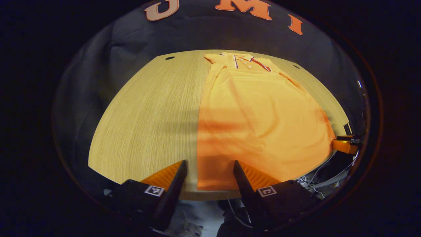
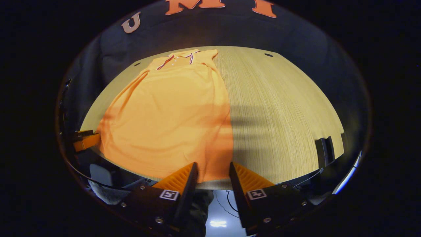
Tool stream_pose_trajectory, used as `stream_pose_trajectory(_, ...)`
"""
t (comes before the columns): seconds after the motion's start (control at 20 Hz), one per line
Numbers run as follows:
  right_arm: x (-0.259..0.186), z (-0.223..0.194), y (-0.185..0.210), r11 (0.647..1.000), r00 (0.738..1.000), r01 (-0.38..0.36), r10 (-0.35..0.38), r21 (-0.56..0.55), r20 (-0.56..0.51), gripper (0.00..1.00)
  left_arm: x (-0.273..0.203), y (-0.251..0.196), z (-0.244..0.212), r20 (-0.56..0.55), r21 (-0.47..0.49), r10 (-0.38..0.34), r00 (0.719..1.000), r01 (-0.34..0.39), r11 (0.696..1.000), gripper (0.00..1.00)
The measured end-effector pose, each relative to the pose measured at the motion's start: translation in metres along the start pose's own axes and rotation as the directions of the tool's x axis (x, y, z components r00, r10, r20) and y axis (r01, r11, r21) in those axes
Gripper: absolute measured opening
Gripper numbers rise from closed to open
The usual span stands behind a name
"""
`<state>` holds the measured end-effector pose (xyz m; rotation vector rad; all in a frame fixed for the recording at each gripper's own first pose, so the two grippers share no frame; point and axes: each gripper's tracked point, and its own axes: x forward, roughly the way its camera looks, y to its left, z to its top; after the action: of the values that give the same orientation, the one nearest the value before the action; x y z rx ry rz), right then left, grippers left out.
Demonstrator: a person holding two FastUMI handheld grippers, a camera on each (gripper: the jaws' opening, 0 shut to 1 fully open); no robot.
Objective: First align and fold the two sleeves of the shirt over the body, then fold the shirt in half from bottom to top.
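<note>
An orange polo shirt (image 1: 260, 112) lies flat on the wooden table (image 1: 148, 115), collar (image 1: 245, 61) at the far end and hem toward me. Both sleeves look folded in over the body, so the sides run straight. In the left gripper view my left gripper (image 1: 209, 163) stands open at the near hem, its fingers straddling the shirt's lower left corner. In the right gripper view the shirt (image 2: 171, 108) fills the left half, and my right gripper (image 2: 213, 164) is open around the lower right corner. Each gripper shows at the other view's edge: right gripper (image 1: 343, 144), left gripper (image 2: 86, 141).
Bare wood lies to the left of the shirt in the left gripper view and to its right (image 2: 283, 108) in the right gripper view. A black block (image 2: 324, 151) stands at the table's near right edge. Cables (image 1: 315, 179) hang below the front edge.
</note>
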<state>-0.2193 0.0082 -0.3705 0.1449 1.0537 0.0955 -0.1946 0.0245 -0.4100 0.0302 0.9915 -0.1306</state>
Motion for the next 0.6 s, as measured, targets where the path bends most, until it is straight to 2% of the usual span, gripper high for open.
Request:
stream_pose_trajectory(0.05,0.000,0.000,0.001,1.000,1.000,-0.002,0.002,0.014,-0.018,0.46,0.002,-0.002,-0.001,-0.016,0.005,-0.004,1.000,0.004,1.000,0.78)
stream_pose_trajectory(0.15,0.000,0.001,0.005,0.999,0.999,-0.017,0.019,0.050,-0.051,0.33,0.008,-0.006,0.003,-0.050,-0.003,-0.028,0.998,0.027,1.000,0.75)
stream_pose_trajectory(0.2,0.001,0.002,0.008,0.997,0.998,-0.028,0.032,0.076,-0.063,0.18,0.007,-0.007,0.004,-0.068,-0.036,-0.024,0.997,0.022,0.999,0.42)
stream_pose_trajectory(0.25,0.003,0.000,0.010,0.995,0.995,-0.044,0.051,0.086,-0.086,0.16,0.008,-0.006,0.005,-0.102,-0.040,-0.025,0.994,0.021,0.999,0.09)
stream_pose_trajectory(0.3,-0.002,0.003,0.012,0.992,0.993,-0.050,0.062,0.118,-0.098,0.10,0.008,-0.009,0.005,-0.126,-0.049,-0.046,0.991,0.040,0.998,0.10)
stream_pose_trajectory(0.35,0.000,0.000,0.018,0.987,0.989,-0.076,0.092,0.139,-0.112,0.04,0.003,-0.013,0.008,-0.150,-0.085,-0.085,0.985,0.072,0.994,0.01)
stream_pose_trajectory(0.5,0.000,0.002,0.020,0.985,0.988,-0.081,0.100,0.153,-0.121,0.04,0.004,-0.013,0.004,-0.187,-0.193,-0.170,0.968,0.133,0.972,0.01)
stream_pose_trajectory(0.6,-0.005,0.015,0.021,0.976,0.988,-0.098,0.118,0.192,-0.100,0.04,0.004,-0.012,0.015,-0.171,-0.203,-0.177,0.969,0.141,0.969,0.01)
